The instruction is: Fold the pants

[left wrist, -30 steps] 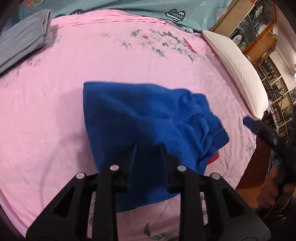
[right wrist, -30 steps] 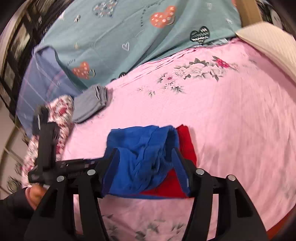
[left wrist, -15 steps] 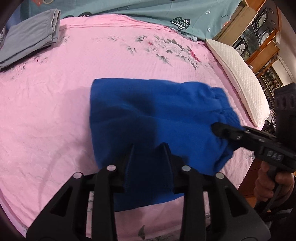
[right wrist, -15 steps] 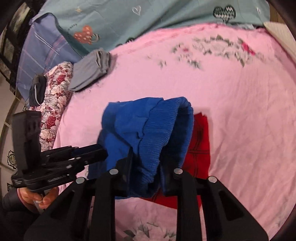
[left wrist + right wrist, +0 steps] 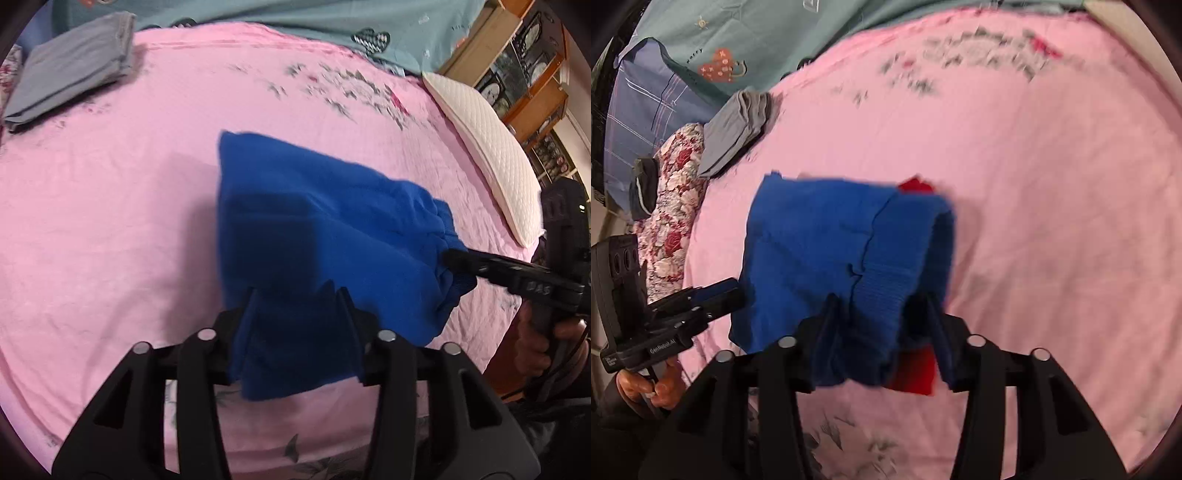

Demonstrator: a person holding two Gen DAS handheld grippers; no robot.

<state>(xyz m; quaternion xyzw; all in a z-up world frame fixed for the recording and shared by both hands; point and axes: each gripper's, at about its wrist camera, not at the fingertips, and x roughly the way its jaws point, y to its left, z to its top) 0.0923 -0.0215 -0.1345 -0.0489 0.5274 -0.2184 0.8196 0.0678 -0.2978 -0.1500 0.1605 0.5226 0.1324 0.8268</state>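
The blue pants (image 5: 314, 221) are folded into a thick bundle and held up over the pink bed sheet (image 5: 110, 221). My left gripper (image 5: 297, 299) is shut on the near edge of the pants. My right gripper (image 5: 881, 306) is shut on the ribbed blue waistband end (image 5: 886, 273); it also shows in the left wrist view (image 5: 458, 260) at the pants' right end. A red lining or patch (image 5: 916, 369) hangs under the blue cloth. In the right wrist view the left gripper (image 5: 716, 293) sits at the pants' left edge.
A folded grey garment (image 5: 74, 70) lies at the bed's far left. A white pillow (image 5: 491, 155) lies along the right side. A teal patterned quilt (image 5: 738, 44) and a floral cushion (image 5: 672, 206) are at the bed's edge. Wooden shelves (image 5: 528, 55) stand beyond.
The right gripper closed on the waistband end and lifted it. Both grippers have raised the pants and carried them farther over the bed, pulling the cloth out between them.
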